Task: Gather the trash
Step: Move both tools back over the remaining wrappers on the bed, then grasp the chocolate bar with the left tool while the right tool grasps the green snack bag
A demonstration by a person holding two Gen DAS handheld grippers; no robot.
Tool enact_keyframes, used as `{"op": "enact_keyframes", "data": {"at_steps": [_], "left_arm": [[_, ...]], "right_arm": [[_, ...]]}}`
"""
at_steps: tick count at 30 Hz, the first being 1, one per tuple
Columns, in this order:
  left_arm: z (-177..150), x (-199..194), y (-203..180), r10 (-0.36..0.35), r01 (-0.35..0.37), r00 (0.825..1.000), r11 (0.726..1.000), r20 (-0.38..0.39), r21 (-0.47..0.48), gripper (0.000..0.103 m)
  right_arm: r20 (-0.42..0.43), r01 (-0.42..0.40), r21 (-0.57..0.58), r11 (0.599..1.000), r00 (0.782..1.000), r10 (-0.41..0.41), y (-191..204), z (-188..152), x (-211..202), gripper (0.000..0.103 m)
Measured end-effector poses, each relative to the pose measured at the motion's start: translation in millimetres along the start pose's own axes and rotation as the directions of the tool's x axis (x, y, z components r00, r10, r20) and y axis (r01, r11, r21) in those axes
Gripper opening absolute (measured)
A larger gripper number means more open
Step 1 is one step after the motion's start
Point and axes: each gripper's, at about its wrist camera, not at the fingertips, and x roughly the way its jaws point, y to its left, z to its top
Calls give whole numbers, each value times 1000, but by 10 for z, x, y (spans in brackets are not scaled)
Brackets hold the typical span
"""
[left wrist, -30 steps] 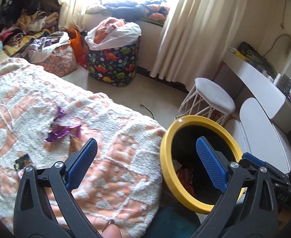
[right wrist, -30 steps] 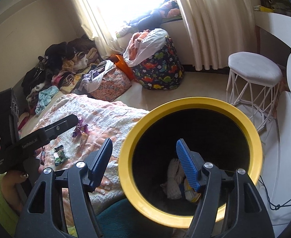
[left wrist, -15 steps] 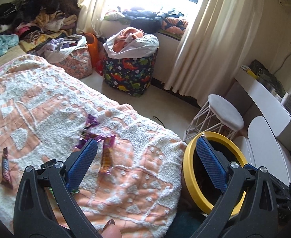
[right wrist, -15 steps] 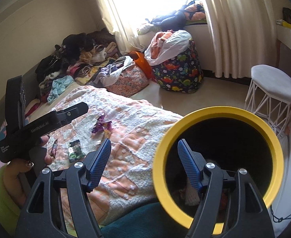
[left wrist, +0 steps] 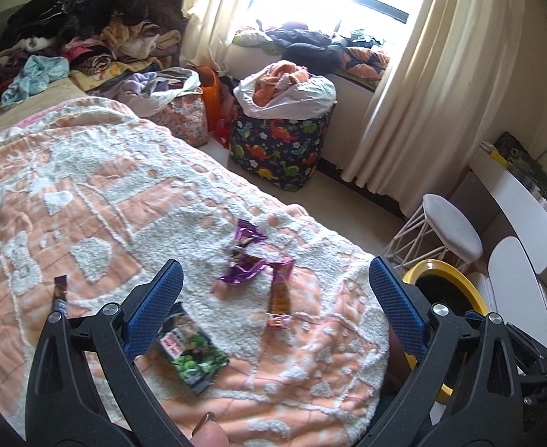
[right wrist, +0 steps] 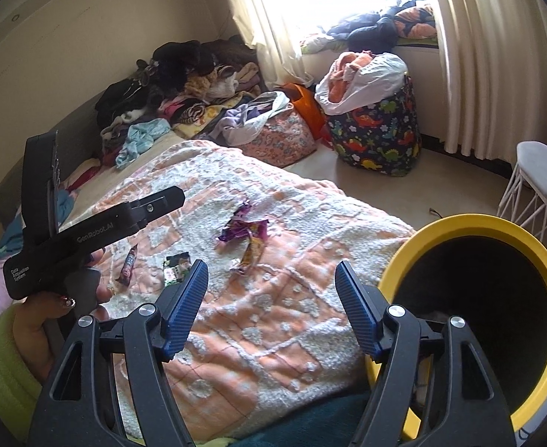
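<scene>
Several wrappers lie on the orange-and-white bedspread: a purple wrapper (left wrist: 244, 262) (right wrist: 241, 228), an orange wrapper (left wrist: 280, 296) (right wrist: 251, 253), a green-and-black packet (left wrist: 191, 352) (right wrist: 176, 266) and a dark bar wrapper (left wrist: 59, 292) (right wrist: 128, 265). A yellow-rimmed black trash bin (left wrist: 442, 290) (right wrist: 489, 309) stands at the bed's right side. My left gripper (left wrist: 273, 305) is open and empty above the wrappers; it also shows in the right wrist view (right wrist: 87, 231). My right gripper (right wrist: 271, 305) is open and empty between the bed and the bin.
A white stool (left wrist: 448, 227) and a white desk (left wrist: 522, 201) stand right of the bin. A dinosaur-print laundry bag (left wrist: 284, 141) and a floral bag (left wrist: 184, 115) sit on the floor by the curtained window. Clothes (left wrist: 79, 44) are piled at the bed's far end.
Both grippers swung left, away from the bin and over the bed. The wrappers now lie between the left gripper's fingers and the bin has slid to the right edge.
</scene>
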Motion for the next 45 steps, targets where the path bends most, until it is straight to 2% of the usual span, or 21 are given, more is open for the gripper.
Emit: {"op": "enact_keyframes", "data": {"at_steps": [15,21,31,36,41,45], "left_arm": [[39,-152,526,95,-93,995,994,25,-51,92],[-3,-160,796,140,-139,990,986,9,-91,92],[-129,-99,1389,219,-224,975,957,-50,-183,91],[-218,-49,1561,221,-234,972,949,-84,-209,77],[-320,29,1666,193,-218,973,948,-127,-233,57],[-380,76,1699,183,-214,972,950,-147,-229,49]], "right_arm": [[-54,-73,-73,995,996,69,430,36,388,70],[-98,-99,-108,989,991,88,595,11,609,70],[-185,-150,-153,977,975,121,878,-62,1005,70],[-233,-174,-175,969,964,131,992,-93,1243,70],[-283,-197,-191,962,949,138,1105,-123,1510,70],[-324,-215,-190,958,935,146,1149,-146,1711,70]]}}
